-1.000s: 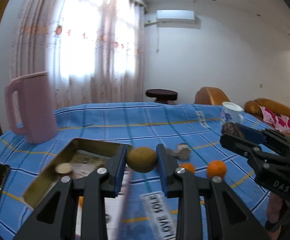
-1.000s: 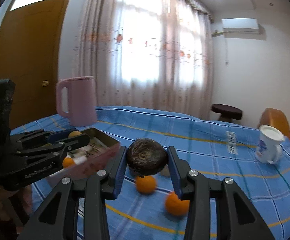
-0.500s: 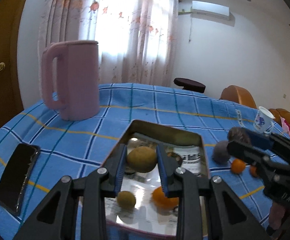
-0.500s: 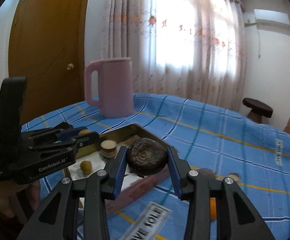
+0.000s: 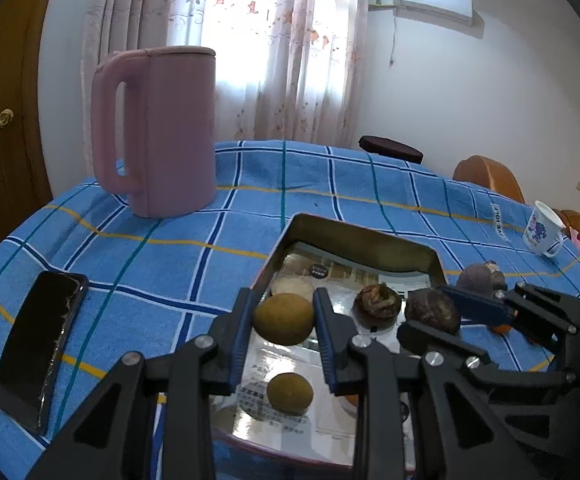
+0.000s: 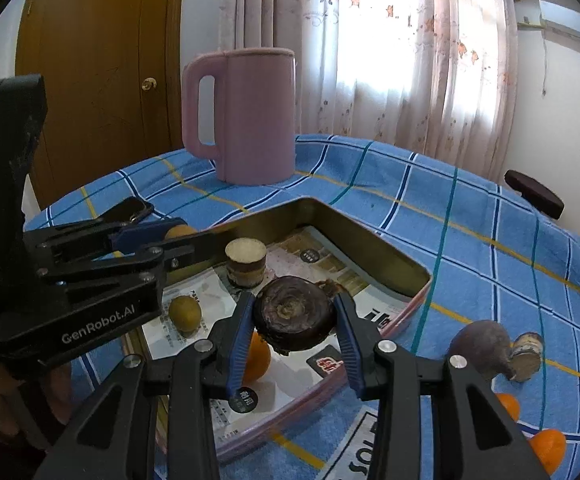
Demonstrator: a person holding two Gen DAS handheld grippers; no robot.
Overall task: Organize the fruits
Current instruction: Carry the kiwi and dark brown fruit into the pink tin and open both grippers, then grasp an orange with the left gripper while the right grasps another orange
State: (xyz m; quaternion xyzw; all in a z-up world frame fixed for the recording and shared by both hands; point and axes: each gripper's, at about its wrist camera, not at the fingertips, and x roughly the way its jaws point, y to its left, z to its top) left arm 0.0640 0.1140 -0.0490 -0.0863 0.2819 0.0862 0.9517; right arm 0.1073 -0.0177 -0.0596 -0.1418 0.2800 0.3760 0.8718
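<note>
While both my claws hang over the tray, this is what I read off the two wrist cameras.

Left gripper (image 5: pixel 284 322): pinching a yellow-green fruit (image 5: pixel 284 319) between its blue pads, above the near half of the tray.
Right gripper (image 6: pixel 293 320): pinching a dark purple-brown fruit (image 6: pixel 294 317), also above the tray.
Tray (image 6: pixel 369 246): a shallow metal tin with printed paper on its floor; I see a second yellow-green fruit (image 6: pixel 185 313), an orange (image 6: pixel 257 358) and a cut brown piece (image 6: pixel 246 263) lying in it.
Table surface (image 5: pixel 170 256): a blue checked cloth with yellow and white lines.
On the cloth: a pink jug (image 5: pixel 158 130) behind the tray, a dark phone (image 5: pixel 40 356) to its left, a white mug (image 5: pixel 542 232) far right.
Loose fruit: a purple one (image 6: pixel 479 346) and two oranges (image 6: pixel 547 445) right of the tray.
Room: flowered curtains (image 5: pixel 282 40) over a bright window, a wooden door (image 6: pixel 102 72), an air conditioner (image 5: pixel 433 2) on the white wall.
</note>
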